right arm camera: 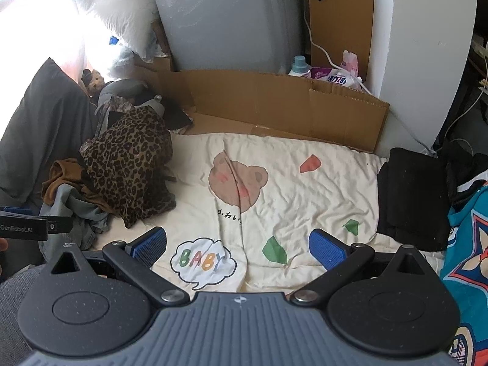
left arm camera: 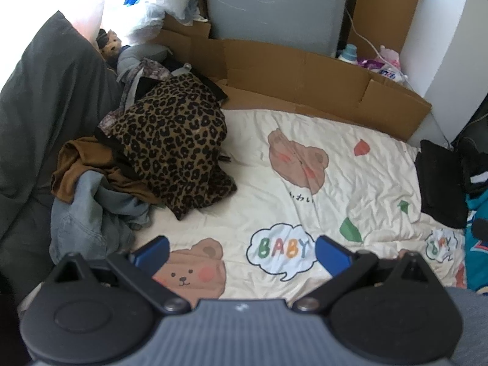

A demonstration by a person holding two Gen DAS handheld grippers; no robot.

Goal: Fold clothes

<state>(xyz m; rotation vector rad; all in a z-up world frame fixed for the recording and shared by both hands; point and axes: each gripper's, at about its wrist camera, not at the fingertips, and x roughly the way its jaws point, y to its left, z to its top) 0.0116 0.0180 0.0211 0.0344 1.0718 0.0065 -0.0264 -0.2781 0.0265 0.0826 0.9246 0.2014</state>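
While both grippers gape — left gripper [left arm camera: 241, 251]; right gripper [right arm camera: 238, 244] — leopard-print garment [left arm camera: 177, 149] heaped

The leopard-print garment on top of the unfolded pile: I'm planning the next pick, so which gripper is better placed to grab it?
Probably the left. The leopard-print garment lies on the left side of the cream bear-print bedsheet, and the left gripper, open and empty, is the one on that side. The right gripper, also open, sits nearer the folded black garment.

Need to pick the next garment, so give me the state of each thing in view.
Left gripper: open, empty.
Right gripper: open, empty.
Leopard-print garment: crumpled atop the pile.
Brown garment: crumpled.
Blue denim garment: crumpled.
Black garment: folded flat.
Cream bear-print sheet: spread, wrinkled.
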